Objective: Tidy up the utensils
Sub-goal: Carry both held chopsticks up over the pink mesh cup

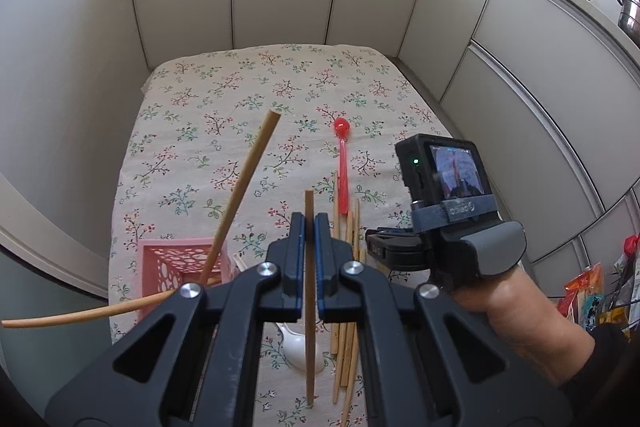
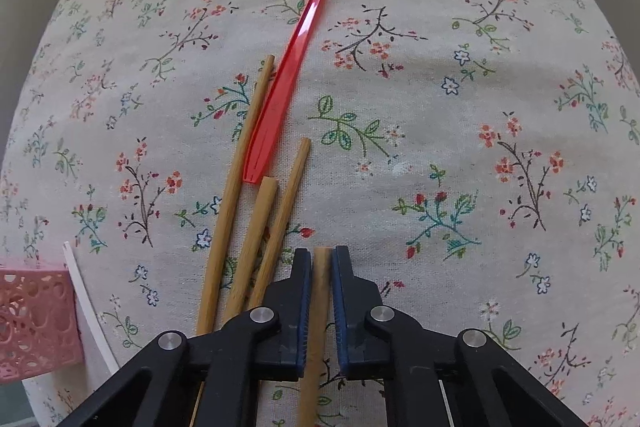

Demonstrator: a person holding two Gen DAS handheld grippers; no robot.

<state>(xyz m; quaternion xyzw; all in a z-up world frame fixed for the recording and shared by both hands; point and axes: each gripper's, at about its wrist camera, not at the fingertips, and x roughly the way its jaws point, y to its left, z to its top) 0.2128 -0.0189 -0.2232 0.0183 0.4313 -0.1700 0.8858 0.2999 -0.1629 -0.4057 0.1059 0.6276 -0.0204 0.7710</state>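
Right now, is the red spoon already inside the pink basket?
No, the red spoon lies flat on the flowered tablecloth, well apart from the pink basket, which holds only chopsticks.

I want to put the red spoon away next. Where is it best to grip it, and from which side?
Grip the red spoon at mid-handle, from above, fingers across its width. It lies flat on the tablecloth, so probably only the top is reachable. Its near end touches a chopstick; the middle is freer.
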